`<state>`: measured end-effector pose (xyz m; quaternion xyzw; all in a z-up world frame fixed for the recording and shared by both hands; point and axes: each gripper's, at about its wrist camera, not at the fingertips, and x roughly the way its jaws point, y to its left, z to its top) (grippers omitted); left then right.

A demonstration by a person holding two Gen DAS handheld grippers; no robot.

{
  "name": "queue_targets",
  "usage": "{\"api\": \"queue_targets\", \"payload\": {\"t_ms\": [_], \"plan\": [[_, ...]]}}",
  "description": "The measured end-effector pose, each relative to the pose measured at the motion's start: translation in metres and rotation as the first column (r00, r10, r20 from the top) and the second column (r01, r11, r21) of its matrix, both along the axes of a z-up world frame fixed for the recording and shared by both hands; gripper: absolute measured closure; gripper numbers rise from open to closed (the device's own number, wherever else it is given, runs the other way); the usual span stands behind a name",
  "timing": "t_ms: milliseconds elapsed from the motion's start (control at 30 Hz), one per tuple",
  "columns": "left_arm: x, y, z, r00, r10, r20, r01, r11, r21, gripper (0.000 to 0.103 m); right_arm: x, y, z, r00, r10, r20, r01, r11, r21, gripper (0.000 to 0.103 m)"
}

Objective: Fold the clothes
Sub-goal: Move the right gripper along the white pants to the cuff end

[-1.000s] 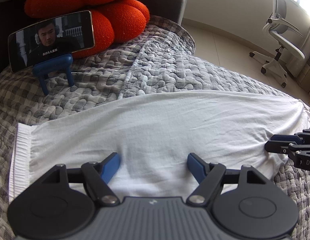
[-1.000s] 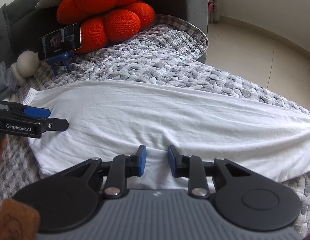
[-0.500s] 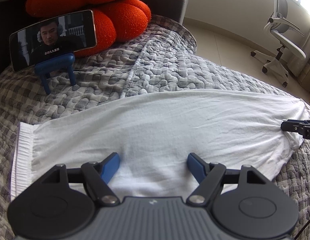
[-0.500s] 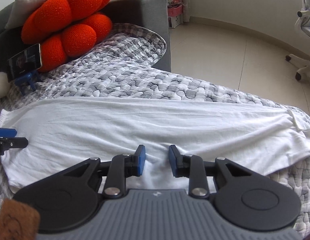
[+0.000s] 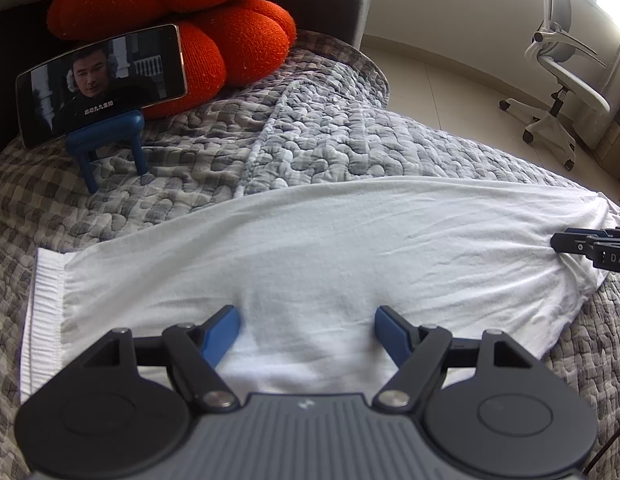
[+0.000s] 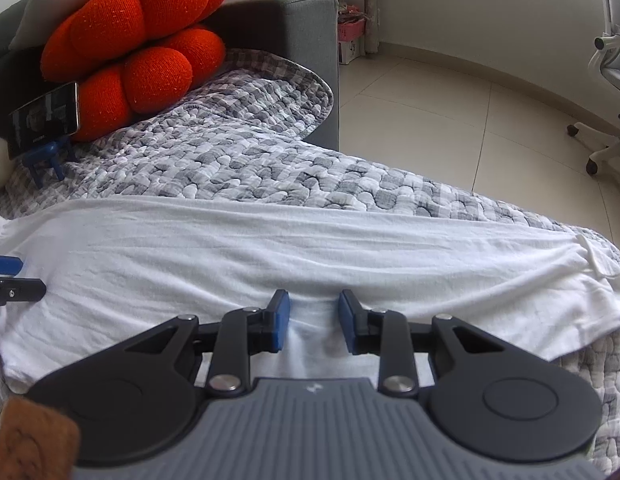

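Just white garment (image 5: pixel 310 248) flat on quilt (image 5: pixel 318 148)

One white garment (image 5: pixel 310 248) counted. Two grippers: left gripper (image 5: pixel 306 334), right gripper (image 6: pixel 313 322). One phone (image 5: pixel 102 80), one blue stand (image 5: pixel 110 140), one orange cushion (image 6: pixel 138 48), one quilt (image 6: pixel 246 152), one office chair (image 5: pixel 562 76).

The left gripper (image 5: pixel 306 330) hangs wide open over the near edge of a white garment (image 5: pixel 310 256) spread across the grey quilted sofa cover (image 5: pixel 318 148). The right gripper (image 5: pixel 590 246) touches the garment's right end.
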<state>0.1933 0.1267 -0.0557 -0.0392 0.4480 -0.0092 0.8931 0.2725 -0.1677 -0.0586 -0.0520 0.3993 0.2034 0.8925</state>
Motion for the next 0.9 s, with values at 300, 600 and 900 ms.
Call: {"api": "queue_targets", "payload": {"t_ms": [300, 600, 900], "plan": [[0.0, -0.023, -0.001, 0.998, -0.065, 0.018, 0.065, 0.998, 0.019, 0.026, 0.004, 0.005, -0.002, 0.999, -0.01, 0.032, 0.011, 1.0, -0.013, 0.071], [0.006, -0.024, -0.001, 0.998, -0.058, 0.014, 0.058, 0.998, 0.006, 0.026, 0.008, 0.008, -0.003, 0.999, -0.003, 0.051, 0.004, 1.0, -0.02, 0.069], [0.012, -0.024, -0.001, 0.998, -0.056, 0.01, 0.056, 0.998, -0.004, 0.025, 0.014, 0.013, -0.003, 0.997, 0.019, 0.071, -0.016, 0.999, -0.042, 0.068]]}}
